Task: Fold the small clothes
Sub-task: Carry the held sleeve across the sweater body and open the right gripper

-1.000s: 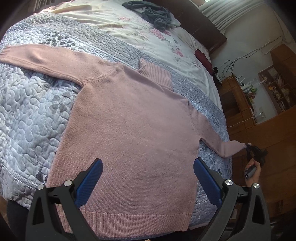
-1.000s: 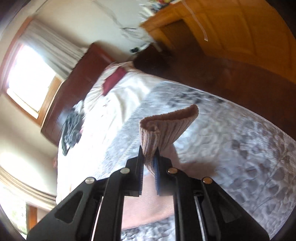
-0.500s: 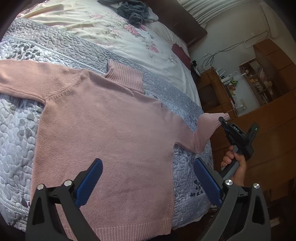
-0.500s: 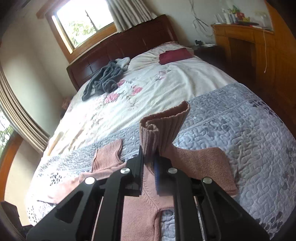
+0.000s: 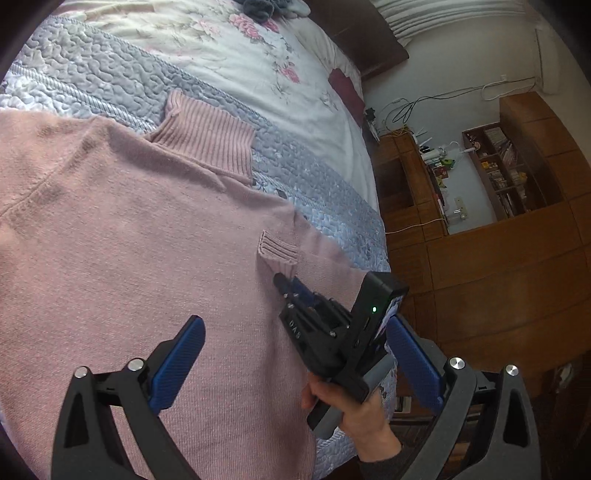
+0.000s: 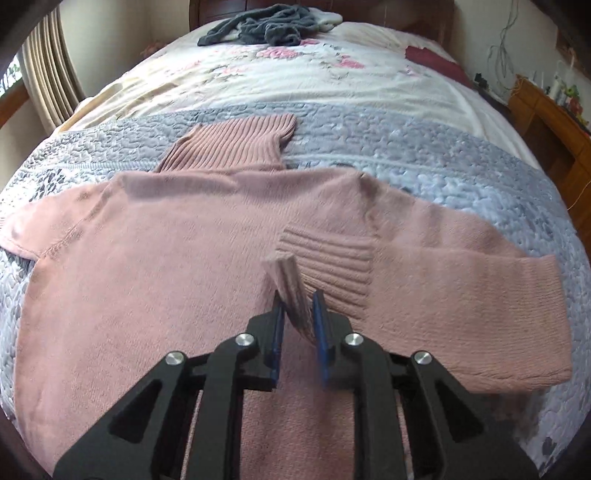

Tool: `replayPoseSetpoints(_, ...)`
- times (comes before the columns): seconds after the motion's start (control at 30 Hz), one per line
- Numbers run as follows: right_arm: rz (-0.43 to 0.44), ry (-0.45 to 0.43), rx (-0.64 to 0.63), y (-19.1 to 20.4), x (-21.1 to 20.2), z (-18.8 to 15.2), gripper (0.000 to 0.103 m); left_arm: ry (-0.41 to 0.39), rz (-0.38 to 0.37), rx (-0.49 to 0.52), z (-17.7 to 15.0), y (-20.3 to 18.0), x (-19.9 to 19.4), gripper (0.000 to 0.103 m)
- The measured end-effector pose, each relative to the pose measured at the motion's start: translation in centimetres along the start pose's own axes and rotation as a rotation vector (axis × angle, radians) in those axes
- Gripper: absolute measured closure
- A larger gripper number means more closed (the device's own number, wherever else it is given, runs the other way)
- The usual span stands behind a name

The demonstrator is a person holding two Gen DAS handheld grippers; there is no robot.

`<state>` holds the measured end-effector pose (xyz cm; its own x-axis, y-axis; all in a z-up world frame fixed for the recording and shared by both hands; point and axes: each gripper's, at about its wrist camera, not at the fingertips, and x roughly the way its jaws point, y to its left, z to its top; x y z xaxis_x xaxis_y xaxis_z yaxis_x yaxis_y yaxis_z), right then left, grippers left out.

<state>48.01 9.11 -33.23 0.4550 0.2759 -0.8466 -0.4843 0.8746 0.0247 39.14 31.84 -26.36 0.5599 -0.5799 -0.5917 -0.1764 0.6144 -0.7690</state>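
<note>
Left wrist view first: the left gripper (image 5: 291, 363) hangs low in the frame with its blue pads spread wide and nothing between them, above the hem side of the pink turtleneck sweater (image 5: 129, 236), which fills the left and centre of the picture. A second ago the right sleeve stretched out toward the bed's edge at the right of this view; now it is doubled back across the chest, its ribbed cuff (image 5: 277, 254) lying just right of centre. The right gripper (image 5: 286, 282), gripped by a hand (image 5: 354, 402) at lower right, sits right at that cuff.

In the right wrist view the right gripper (image 6: 298, 314) has its jaws slightly parted, with a corner of the cuff (image 6: 325, 269) standing loosely between them; I judge it is letting go rather than pinching. That would mean the first sleeve fold is laid and the left sleeve (image 6: 22, 225), flat at the left edge of the frame, comes next.

The sweater lies on a grey quilted bedspread (image 6: 443, 155) across the foot of the bed. Beyond it is a floral sheet (image 6: 295, 74), a dark heap of clothes (image 6: 266, 26) at the top, and a maroon item (image 6: 432, 59) at upper right. Wooden shelving (image 5: 509, 162) lines the right of the left wrist view.
</note>
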Motion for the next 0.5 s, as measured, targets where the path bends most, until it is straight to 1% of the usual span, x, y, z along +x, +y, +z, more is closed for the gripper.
replayPoseSetpoints(0.03, 0.027, -0.011, 0.013, 0.2, -0.3, -0.6, 0.068, 0.018, -0.006, -0.02, 0.4, 0.6, 1.3, 0.004)
replayPoseSetpoints(0.07, 0.039, -0.03, 0.027, 0.1, -0.8, -1.1, 0.053, 0.043, -0.021, -0.053, 0.8, 1.3, 2.6, 0.004)
replayPoseSetpoints(0.1, 0.036, -0.06, 0.052, -0.4, -1.8, -1.7, 0.044, 0.072, -0.039, -0.096, 1.1, 2.0, 4.0, 0.004)
replayPoseSetpoints(0.13, 0.04, -0.101, 0.094, -1.0, -3.1, -2.4, 0.04, 0.099, -0.063, -0.139, 1.3, 2.7, 5.5, 0.004)
replayPoseSetpoints(0.17, 0.056, -0.142, 0.153, -1.7, -4.4, -3.3, 0.034, 0.122, -0.081, -0.173, 1.5, 3.3, 6.9, 0.004)
replayPoseSetpoints(0.2, 0.073, -0.174, 0.236, -2.6, -5.7, -4.5, 0.032, 0.139, -0.086, -0.199, 1.6, 3.6, 8.3, 0.004)
replayPoseSetpoints(0.27, 0.13, -0.208, 0.389, -3.8, -7.5, -7.3, 0.032, 0.171, -0.095, -0.225, 1.6, 3.8, 11.0, 0.004)
replayPoseSetpoints(0.33, 0.167, -0.236, 0.484, -4.0, -8.8, -10.4, 0.032, 0.206, -0.099, -0.273, 1.5, 4.1, 13.7, 0.004)
replayPoseSetpoints(0.4, 0.186, -0.25, 0.509, -3.3, -9.7, -13.1, 0.034, 0.235, -0.094, -0.314, 1.4, 4.2, 15.8, 0.004)
replayPoseSetpoints(0.43, 0.196, -0.259, 0.505, -2.9, -10.1, -14.0, 0.034, 0.241, -0.093, -0.316, 1.5, 4.1, 16.6, 0.004)
replayPoseSetpoints(0.5, 0.218, -0.265, 0.476, -2.3, -10.4, -15.6, 0.037, 0.227, -0.077, -0.279, 1.8, 3.2, 17.4, 0.006)
